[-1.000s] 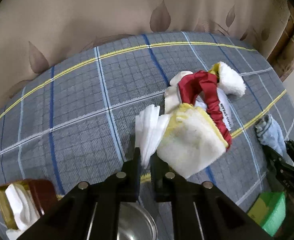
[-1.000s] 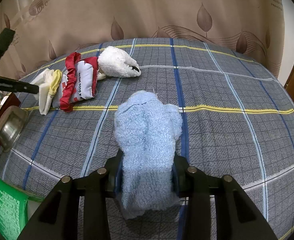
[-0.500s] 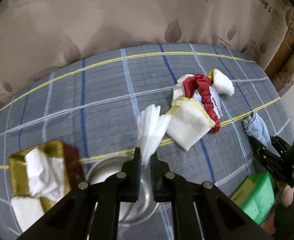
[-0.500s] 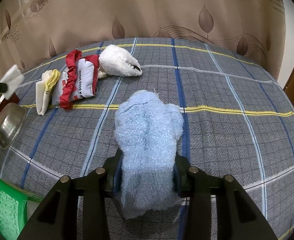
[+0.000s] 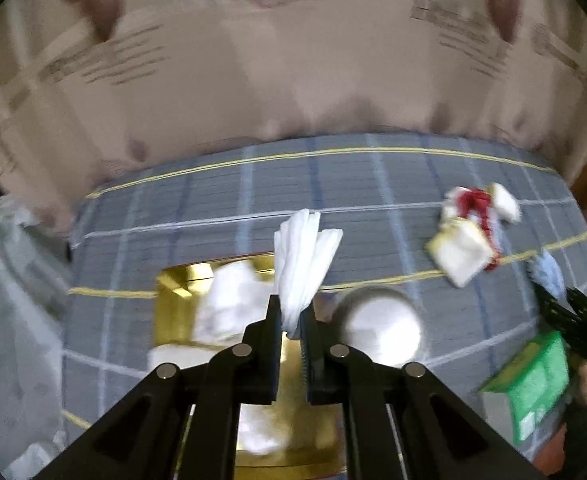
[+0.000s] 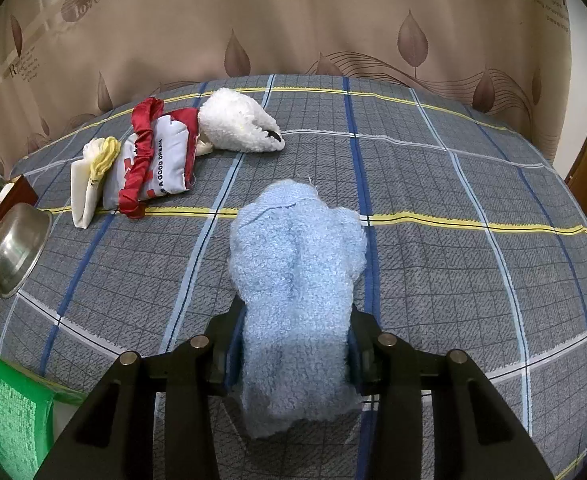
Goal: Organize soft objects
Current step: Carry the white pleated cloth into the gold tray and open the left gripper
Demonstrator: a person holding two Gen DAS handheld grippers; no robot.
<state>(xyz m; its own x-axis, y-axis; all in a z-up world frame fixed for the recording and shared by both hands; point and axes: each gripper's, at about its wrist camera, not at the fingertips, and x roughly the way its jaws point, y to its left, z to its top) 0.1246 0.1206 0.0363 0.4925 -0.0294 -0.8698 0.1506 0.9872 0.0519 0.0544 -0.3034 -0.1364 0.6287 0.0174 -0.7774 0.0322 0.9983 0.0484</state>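
My left gripper [image 5: 291,312] is shut on a folded white tissue [image 5: 305,256] and holds it in the air above a gold box [image 5: 173,304] that has white tissues in it. This view is blurred. My right gripper [image 6: 293,352] is shut on a fluffy light-blue towel [image 6: 297,272] that rests on the checked grey bedcover [image 6: 473,168]. At the far left lie a white fluffy cloth [image 6: 237,124], a red-and-white pouch [image 6: 153,160] and a cream cloth with a yellow trim [image 6: 89,176]. The same pile [image 5: 469,236] shows small at the right of the left wrist view.
A steel bowl [image 6: 17,248] sits at the bed's left edge beside a dark red box [image 6: 13,196]. A green packet [image 6: 5,412] lies at the near left corner. A beige curtain [image 6: 293,20] hangs behind the bed. Bare cover stretches to the right of the towel.
My left gripper has risen and swung left with the white tissue, away from the pile and over the gold box. It has left the right wrist view. The right gripper and towel kept still.
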